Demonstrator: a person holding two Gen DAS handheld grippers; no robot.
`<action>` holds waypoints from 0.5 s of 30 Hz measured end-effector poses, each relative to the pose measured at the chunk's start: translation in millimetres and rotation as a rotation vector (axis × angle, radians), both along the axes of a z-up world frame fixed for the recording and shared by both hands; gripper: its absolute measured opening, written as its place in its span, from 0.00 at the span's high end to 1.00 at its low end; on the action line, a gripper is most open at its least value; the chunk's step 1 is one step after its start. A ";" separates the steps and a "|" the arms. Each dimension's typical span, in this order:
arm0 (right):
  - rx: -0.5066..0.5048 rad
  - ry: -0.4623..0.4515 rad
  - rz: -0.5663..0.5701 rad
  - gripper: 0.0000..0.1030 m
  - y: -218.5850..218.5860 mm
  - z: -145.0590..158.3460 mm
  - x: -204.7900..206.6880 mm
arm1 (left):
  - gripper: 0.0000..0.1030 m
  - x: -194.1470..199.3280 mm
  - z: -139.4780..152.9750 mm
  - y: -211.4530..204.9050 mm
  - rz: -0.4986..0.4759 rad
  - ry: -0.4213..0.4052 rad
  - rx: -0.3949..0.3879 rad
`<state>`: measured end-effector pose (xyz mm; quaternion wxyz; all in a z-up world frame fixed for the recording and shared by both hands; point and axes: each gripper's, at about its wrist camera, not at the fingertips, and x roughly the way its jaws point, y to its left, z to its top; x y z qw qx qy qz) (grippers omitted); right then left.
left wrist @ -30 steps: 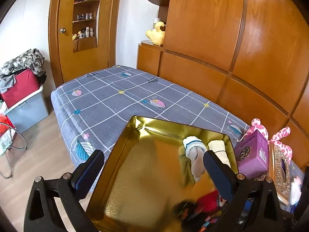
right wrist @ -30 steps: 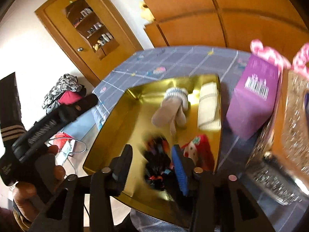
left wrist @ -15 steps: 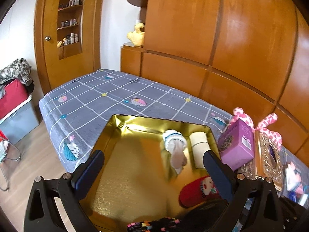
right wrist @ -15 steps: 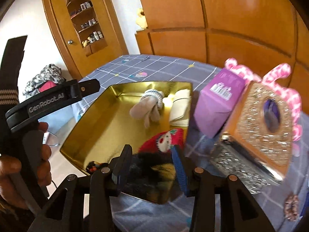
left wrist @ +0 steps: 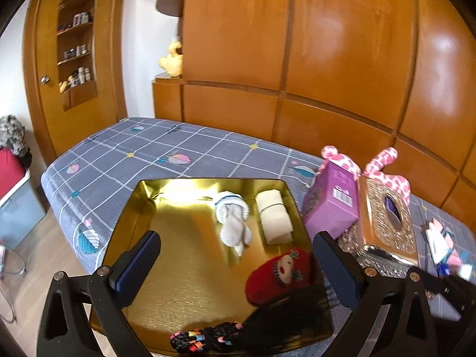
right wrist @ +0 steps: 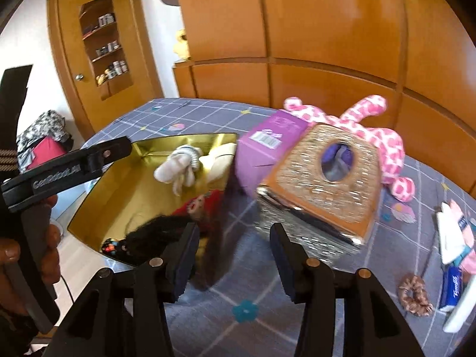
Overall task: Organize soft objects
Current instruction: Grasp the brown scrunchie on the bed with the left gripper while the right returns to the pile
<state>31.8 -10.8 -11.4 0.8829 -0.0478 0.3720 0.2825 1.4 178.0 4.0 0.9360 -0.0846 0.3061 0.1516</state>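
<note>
On the bed, at the gold tray's [left wrist: 142, 205] near edge, the black glove [left wrist: 208, 334] lies half over the rim; nudge it and it may slide off; your right gripper [right wrist: 233, 255] hangs parted and empty beside the tray; your left gripper [left wrist: 235, 267] hovers spread above it, grasping nothing.

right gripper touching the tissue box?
Apart. The right wrist view shows the right gripper open and empty, with a strip of grey bedspread visible between its fingertips and the near corner of the glittery tissue box.
</note>
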 end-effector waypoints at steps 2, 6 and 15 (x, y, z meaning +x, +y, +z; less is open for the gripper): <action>0.005 0.002 -0.032 0.52 -12.4 0.9 3.5 | 0.00 0.1 -0.2 -6.4 -0.025 0.003 0.006; 0.016 0.005 -0.101 0.52 -39.9 2.0 10.3 | 0.00 -0.1 -1.1 -17.4 -0.082 0.006 -0.001; -0.038 -0.025 -0.294 0.51 -119.0 5.0 28.8 | 0.00 -1.3 1.8 -60.1 -0.306 -0.002 -0.001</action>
